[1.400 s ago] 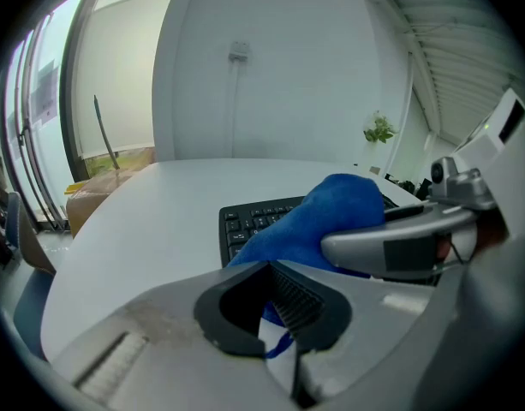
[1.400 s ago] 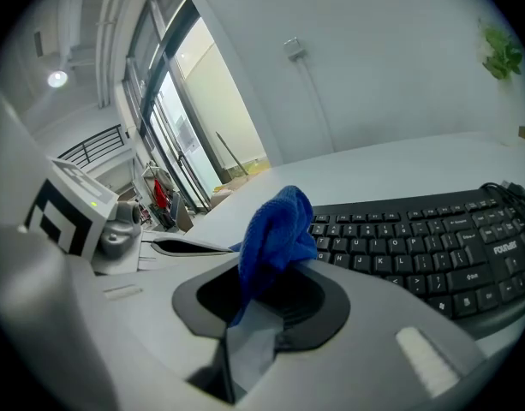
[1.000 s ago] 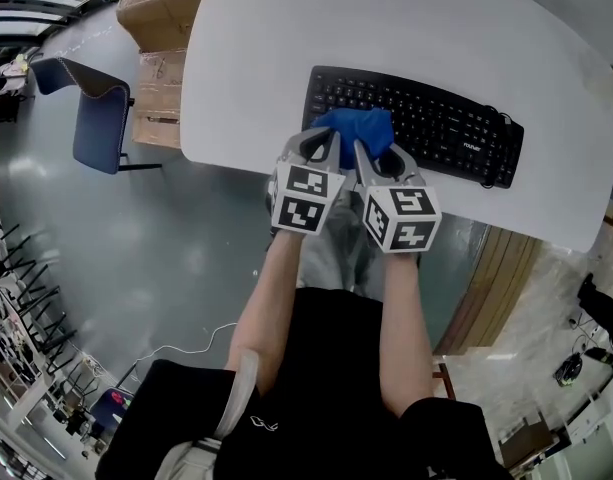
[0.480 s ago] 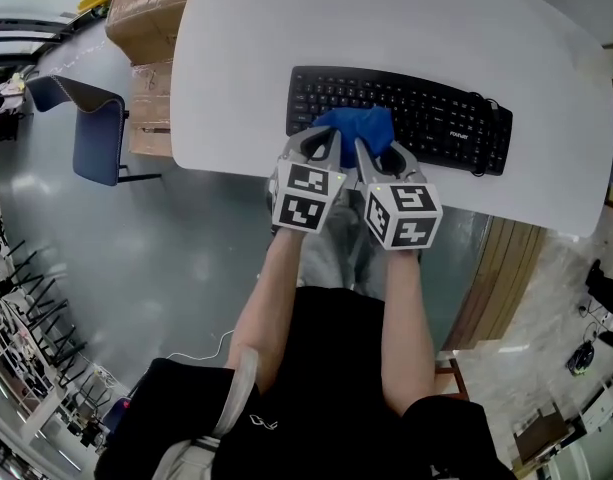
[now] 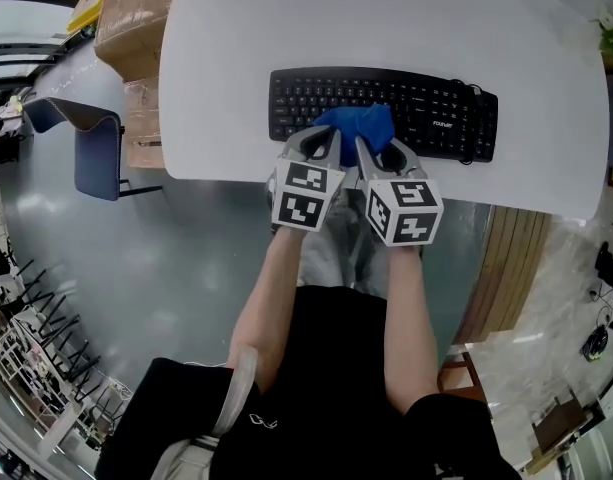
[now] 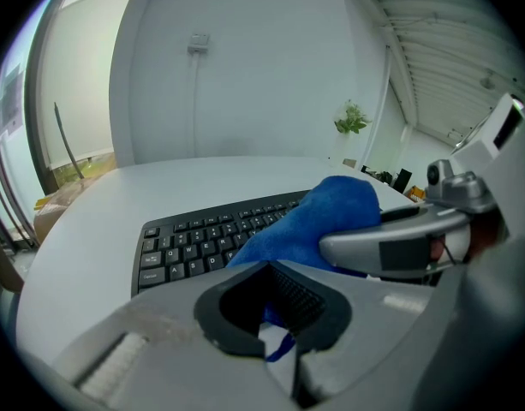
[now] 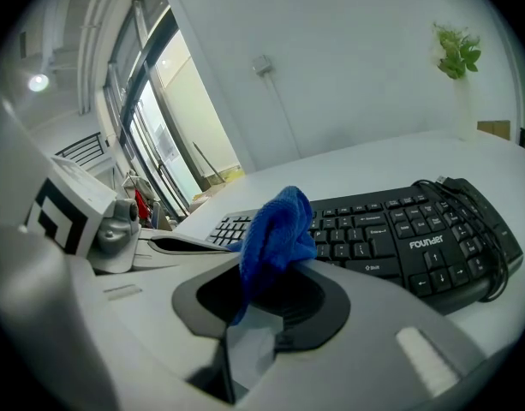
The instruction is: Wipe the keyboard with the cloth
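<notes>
The left gripper and right gripper sit side by side, each with its jaws closed on the near edge of the blue microfibre cloth, which bunches forward from both pinches and rests on the black keyboard's near key rows. Over the last second the cloth has travelled rightward along the keyboard: it previously lay close to the left end and now sits left of centre. The stroke is judged to be in progress, with the central and right-hand key blocks not yet covered. The keyboard lies on the white table, near its front edge. The head view alone gives the cloth's position along the full keyboard length. The left gripper view alone shows a thin strip of cloth caught in the left jaws' pinch, and the uncovered left key block. The right gripper view alone shows the maker's label, the cable looped over the right end, and how the cloth rises in a loose hump rather than lying flat.
</notes>
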The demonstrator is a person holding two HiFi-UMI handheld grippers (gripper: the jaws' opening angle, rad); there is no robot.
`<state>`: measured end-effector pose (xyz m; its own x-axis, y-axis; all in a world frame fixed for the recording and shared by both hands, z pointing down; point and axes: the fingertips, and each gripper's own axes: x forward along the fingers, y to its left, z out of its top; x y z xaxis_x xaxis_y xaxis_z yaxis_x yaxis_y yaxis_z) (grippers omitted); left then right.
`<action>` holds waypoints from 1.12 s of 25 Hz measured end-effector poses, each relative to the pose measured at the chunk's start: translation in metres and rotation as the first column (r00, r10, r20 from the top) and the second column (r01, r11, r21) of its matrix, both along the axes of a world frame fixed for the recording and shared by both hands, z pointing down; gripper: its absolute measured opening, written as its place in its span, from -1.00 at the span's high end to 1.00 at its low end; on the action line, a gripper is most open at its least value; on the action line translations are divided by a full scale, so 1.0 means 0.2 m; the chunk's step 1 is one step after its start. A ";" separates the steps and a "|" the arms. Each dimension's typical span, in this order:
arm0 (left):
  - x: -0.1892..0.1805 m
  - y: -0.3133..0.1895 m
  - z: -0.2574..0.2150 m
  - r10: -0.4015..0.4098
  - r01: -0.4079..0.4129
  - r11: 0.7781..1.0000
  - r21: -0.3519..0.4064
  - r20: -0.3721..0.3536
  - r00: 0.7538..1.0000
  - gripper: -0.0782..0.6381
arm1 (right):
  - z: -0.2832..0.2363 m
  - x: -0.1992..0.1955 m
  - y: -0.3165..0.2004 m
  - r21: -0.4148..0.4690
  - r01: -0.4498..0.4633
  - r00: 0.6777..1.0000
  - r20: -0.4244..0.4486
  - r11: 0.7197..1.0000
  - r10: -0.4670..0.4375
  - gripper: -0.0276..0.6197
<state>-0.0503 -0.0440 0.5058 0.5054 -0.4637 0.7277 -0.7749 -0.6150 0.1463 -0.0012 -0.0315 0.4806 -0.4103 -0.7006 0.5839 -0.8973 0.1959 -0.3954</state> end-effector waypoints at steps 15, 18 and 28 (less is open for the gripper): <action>0.18 0.05 0.00 0.059 -0.059 0.998 -0.002 0.008 0.998 0.79 | 0.00 0.18 0.06 -0.004 -0.064 0.998 0.008 0.998 0.064 0.65; 0.23 0.06 -0.01 0.076 -0.076 0.997 -0.003 0.010 0.997 0.79 | 0.00 0.23 0.07 -0.004 -0.079 0.997 0.008 0.997 0.079 0.65; 0.40 0.10 -0.01 0.129 -0.129 0.992 -0.005 0.011 0.992 0.79 | 0.00 0.40 0.12 -0.006 -0.128 0.992 0.004 0.992 0.128 0.65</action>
<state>0.0298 -0.0238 0.5041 0.5530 -0.3922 0.7351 -0.6905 -0.7095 0.1409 0.0780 -0.0073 0.4808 -0.3198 -0.7440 0.5866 -0.9132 0.0769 -0.4003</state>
